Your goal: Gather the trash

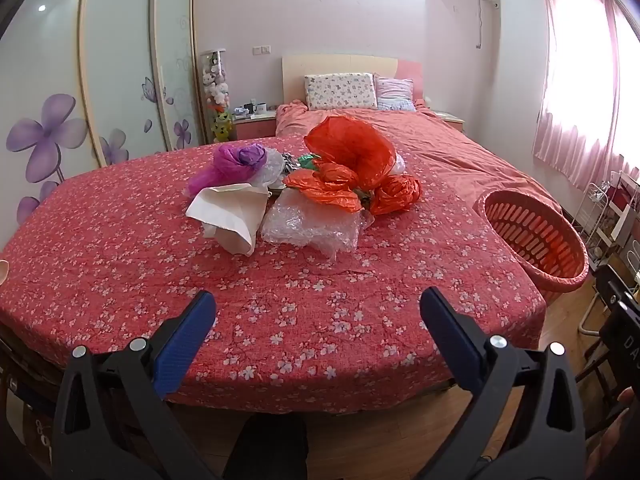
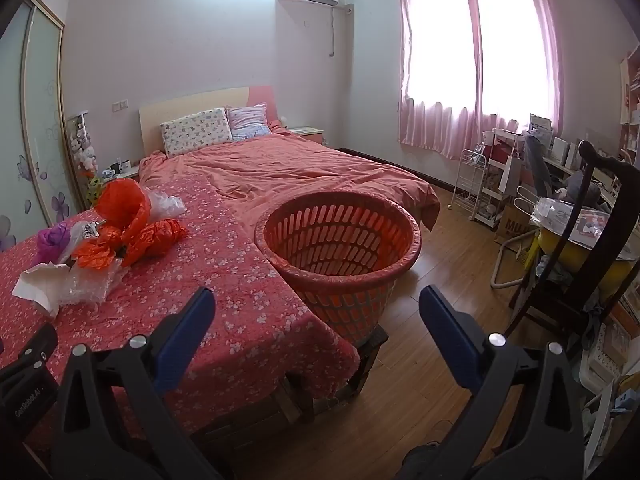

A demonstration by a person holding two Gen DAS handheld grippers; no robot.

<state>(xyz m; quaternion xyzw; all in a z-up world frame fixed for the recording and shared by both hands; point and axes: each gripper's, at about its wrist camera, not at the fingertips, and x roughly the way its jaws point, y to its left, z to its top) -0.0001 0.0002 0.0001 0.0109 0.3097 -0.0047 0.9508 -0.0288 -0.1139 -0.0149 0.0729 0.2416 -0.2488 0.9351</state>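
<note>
A heap of trash lies mid-bed on the red floral cover (image 1: 120, 264): red plastic bags (image 1: 352, 160), a purple bag (image 1: 236, 164), crumpled white paper (image 1: 232, 216) and clear bubble wrap (image 1: 316, 224). An orange slatted basket (image 1: 536, 240) stands off the bed's right corner; in the right wrist view the basket (image 2: 340, 248) sits straight ahead with nothing visible inside it. My left gripper (image 1: 318, 312) hovers open over the bed's near edge, well short of the heap. My right gripper (image 2: 316, 312) is open too, in front of the basket, with the red bags (image 2: 132, 224) far to its left.
Pillows (image 1: 340, 90) and a headboard lie at the far end. A wardrobe (image 1: 100, 92) with purple flowers lines the left wall. On the right are a dark wooden chair (image 2: 580, 264), a white rack (image 2: 472, 184), cluttered shelves and pink curtains (image 2: 480, 60). Wood floor (image 2: 440, 280) runs around the basket.
</note>
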